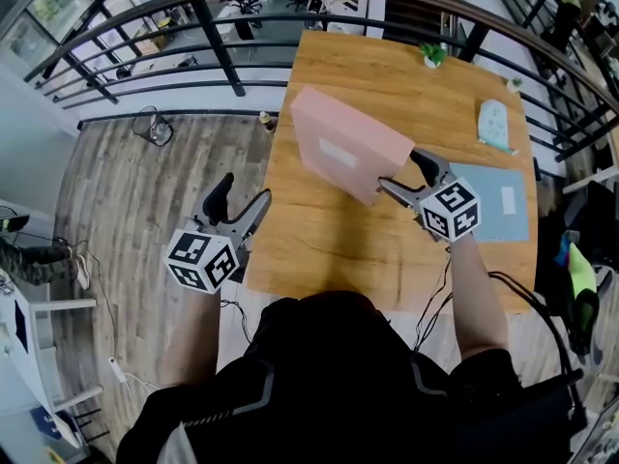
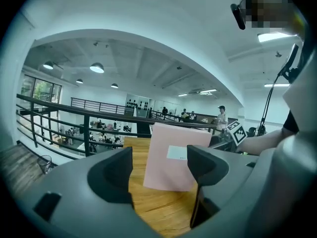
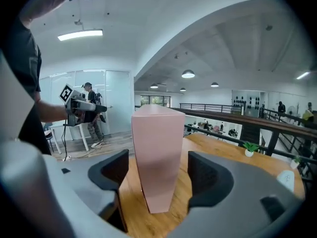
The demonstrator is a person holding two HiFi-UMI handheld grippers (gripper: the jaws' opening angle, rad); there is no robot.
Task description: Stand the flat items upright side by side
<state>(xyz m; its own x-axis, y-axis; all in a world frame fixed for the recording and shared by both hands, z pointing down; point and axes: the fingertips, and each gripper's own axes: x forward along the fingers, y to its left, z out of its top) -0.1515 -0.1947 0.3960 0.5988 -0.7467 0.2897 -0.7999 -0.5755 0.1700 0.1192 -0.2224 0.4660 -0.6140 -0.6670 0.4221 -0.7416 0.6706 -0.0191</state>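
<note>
Mira: Right gripper (image 3: pixel 158 175) jaws fill the bottom of that gripper's own view. What stands between them?

Jon: The pink box (image 3: pixel 156 152). The jaws are spread wide, one on each side of its thin edge, and bare table shows in both gaps. Nothing is pinched.

Mira: How is the box set?

Jon: It stands upright on a narrow end on the wooden table (image 1: pixel 329 245), long axis vertical. In the head view it sits at centre frame. Its broad face, with a white label (image 1: pixel 338 153), is turned to the lower left, toward the left gripper (image 1: pixel 245 191). Its thin edge faces the right gripper.

Mira: And the left gripper?

Jon: It is at the lower left of the head view, off the table's left edge and over the plank floor (image 1: pixel 126 201). Its jaws are apart and empty. In its own view the pink box shows between them but stands well apart, farther along the table.

Mira: Any other flat item?

Jon: A grey-blue flat item (image 1: pixel 488 216) lies flat at the right of the table, just beside the right gripper.

Mira: Containers?

Jon: One small white pot (image 1: pixel 432 62) sits at the table's far edge, near the top of the frame, with a green plant (image 1: pixel 434 52) in it. The pink box is closed, so I cannot tell what it holds.
</note>
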